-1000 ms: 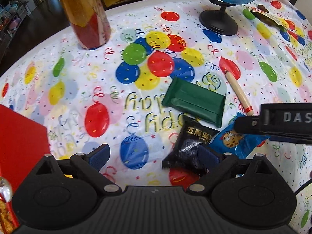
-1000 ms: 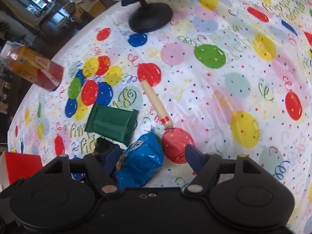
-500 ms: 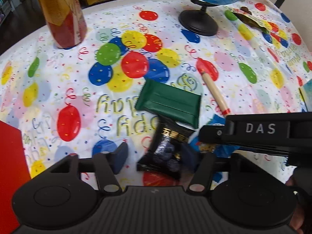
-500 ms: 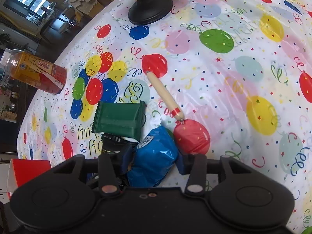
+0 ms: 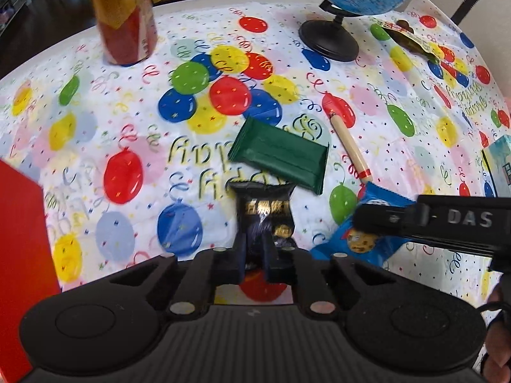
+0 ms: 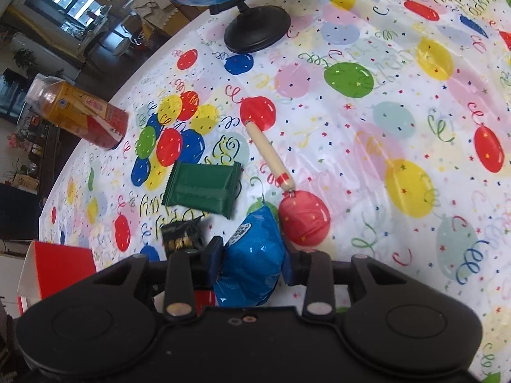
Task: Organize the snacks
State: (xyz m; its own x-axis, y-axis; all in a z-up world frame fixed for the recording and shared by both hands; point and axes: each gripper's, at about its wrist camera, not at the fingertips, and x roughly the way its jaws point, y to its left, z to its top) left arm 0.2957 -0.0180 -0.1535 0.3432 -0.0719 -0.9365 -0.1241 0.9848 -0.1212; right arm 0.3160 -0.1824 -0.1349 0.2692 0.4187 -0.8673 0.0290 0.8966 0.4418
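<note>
My left gripper (image 5: 257,266) is shut on a small black snack packet (image 5: 263,214) with gold letters, at its near end. My right gripper (image 6: 250,263) is shut on a blue cookie packet (image 6: 252,265); that packet also shows in the left wrist view (image 5: 361,242), under the right gripper's black body. A green flat packet (image 5: 281,156) lies just beyond both, also in the right wrist view (image 6: 202,188). A sausage stick (image 5: 349,148) with a red band lies to its right on the balloon tablecloth (image 5: 127,134). The black packet shows in the right wrist view (image 6: 182,234).
A red box (image 5: 19,223) stands at the left edge, also in the right wrist view (image 6: 57,268). An orange-red drink bottle (image 5: 123,16) stands at the back left. A globe on a black base (image 5: 330,40) stands at the back. Another wrapped snack (image 5: 412,40) lies far right.
Both grippers have closed: the left onto the black packet, the right onto the blue cookie packet. Both were open one second ago. The left view has shifted right and forward.
</note>
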